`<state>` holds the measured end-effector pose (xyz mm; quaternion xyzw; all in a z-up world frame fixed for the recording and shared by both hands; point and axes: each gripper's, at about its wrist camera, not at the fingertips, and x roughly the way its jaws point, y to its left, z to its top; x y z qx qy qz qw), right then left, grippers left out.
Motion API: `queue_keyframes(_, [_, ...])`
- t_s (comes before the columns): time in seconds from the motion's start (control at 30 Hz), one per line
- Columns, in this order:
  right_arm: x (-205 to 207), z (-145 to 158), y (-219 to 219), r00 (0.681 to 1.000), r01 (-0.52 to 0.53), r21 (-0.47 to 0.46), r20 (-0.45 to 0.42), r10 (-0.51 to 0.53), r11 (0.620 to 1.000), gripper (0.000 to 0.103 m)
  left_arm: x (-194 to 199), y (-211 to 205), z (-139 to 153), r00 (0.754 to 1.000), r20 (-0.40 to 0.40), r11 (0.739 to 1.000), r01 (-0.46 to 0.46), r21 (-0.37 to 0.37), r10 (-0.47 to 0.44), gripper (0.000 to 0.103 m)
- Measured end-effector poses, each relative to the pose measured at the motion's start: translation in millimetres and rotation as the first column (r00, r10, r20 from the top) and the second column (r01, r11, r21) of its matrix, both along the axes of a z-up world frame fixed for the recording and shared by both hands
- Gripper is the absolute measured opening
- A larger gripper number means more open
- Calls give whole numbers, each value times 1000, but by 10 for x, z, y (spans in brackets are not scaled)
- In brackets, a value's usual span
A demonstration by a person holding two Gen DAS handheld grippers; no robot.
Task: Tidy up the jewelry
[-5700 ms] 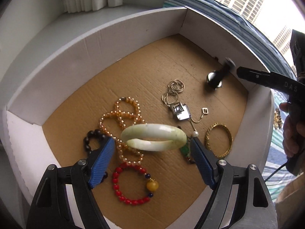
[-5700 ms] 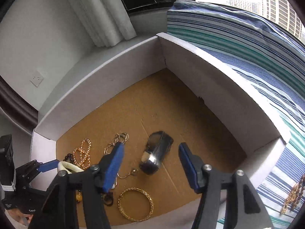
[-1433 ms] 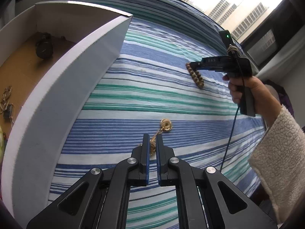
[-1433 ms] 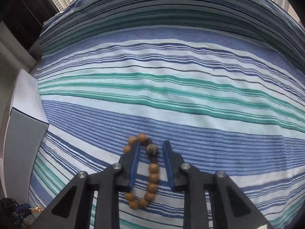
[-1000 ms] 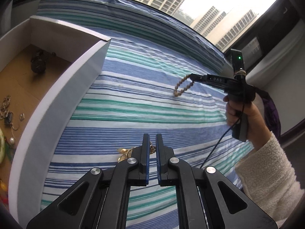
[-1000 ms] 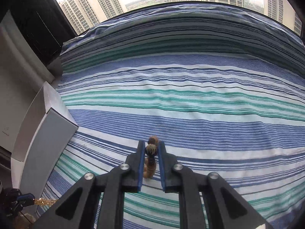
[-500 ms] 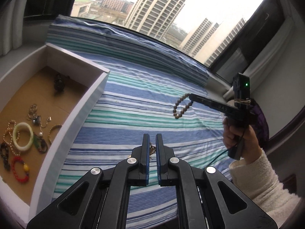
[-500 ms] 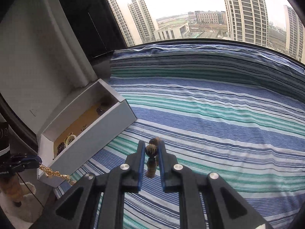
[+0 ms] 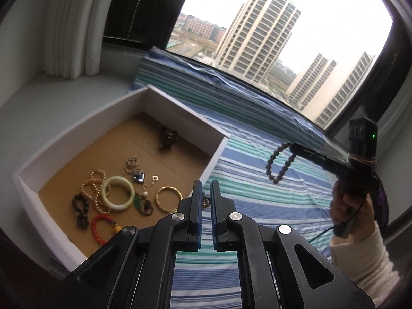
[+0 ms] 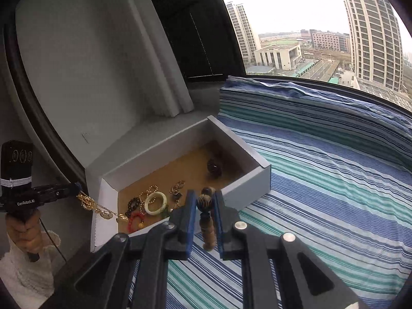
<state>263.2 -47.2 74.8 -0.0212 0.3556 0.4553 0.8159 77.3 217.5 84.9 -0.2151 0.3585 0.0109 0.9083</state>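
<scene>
My left gripper (image 9: 205, 185) is shut on a gold chain necklace (image 10: 99, 208), which hangs from it in the right wrist view, left of the box's near corner. My right gripper (image 10: 203, 199) is shut on a brown wooden bead bracelet (image 10: 207, 225); the bracelet also dangles in the left wrist view (image 9: 279, 163) above the striped cloth. The white box (image 9: 85, 126) with a brown floor holds a pale jade bangle (image 9: 118, 192), a gold bangle (image 9: 168, 197), a red bead bracelet (image 9: 103, 225), pearl strands and a dark watch (image 9: 167, 137).
The blue, green and white striped cloth (image 10: 322, 180) covers the ledge to the right of the box. White curtains (image 9: 72, 25) hang behind on the left. A large window with tower blocks outside lies beyond. The box also shows in the right wrist view (image 10: 247, 185).
Both grippers have risen well above the cloth with their pieces and have swung toward the box, which now fills more of both views.
</scene>
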Motion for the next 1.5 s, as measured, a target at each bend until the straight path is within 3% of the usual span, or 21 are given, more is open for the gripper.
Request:
queue_keyframes(0.2, [42,-21,705,998,-68,-4,-7,68,998,14,102,327,-519,993,-88,997,-71,20,73,3])
queue_keyframes(0.37, [155,-207,1228,993,-106,-19,-50,105,994,14,181,445,-912,984,-152,995,-93,23,95,3])
queue_keyframes(0.53, [264,-574,1735,988,-142,-115,-83,133,983,14,297,460,-1176,973,-201,993,-110,38,116,4])
queue_keyframes(0.8, [536,-1232,2127,993,-84,-262,-103,59,961,15,341,450,-1346,962,-227,987,-139,81,155,6])
queue_keyframes(0.83, [562,-1269,2124,993,-74,-264,-112,46,962,19,328,428,-1332,960,-224,984,-146,101,166,11])
queue_keyframes(0.87, [585,-1291,2099,992,-62,-261,-118,31,963,30,304,397,-1287,960,-220,981,-151,120,174,26])
queue_keyframes(0.9, [605,-1287,2071,993,-45,-257,-115,16,965,35,282,373,-1257,960,-209,977,-160,142,188,49])
queue_keyframes(0.97, [574,-1222,1994,997,-19,-257,-83,-3,966,38,224,318,-1158,959,-174,963,-192,190,225,75])
queue_keyframes(1.03, [491,-1106,1906,999,-2,-267,-39,-9,964,43,175,246,-1062,954,-141,942,-223,249,263,87])
queue_keyframes(1.1, [364,-973,1820,1000,18,-281,16,-14,959,62,134,162,-967,951,-109,922,-246,298,289,100])
queue_keyframes(1.17, [202,-851,1716,998,26,-283,61,-9,959,78,94,71,-863,943,-84,900,-278,336,322,102])
queue_keyframes(1.4, [-237,-620,1490,993,24,-288,114,9,957,78,-181,-21,-653,860,-19,786,-458,414,511,102])
queue_keyframes(1.5, [-395,-593,1509,990,13,-315,137,32,949,78,-207,-10,-651,858,-53,789,-443,425,510,102])
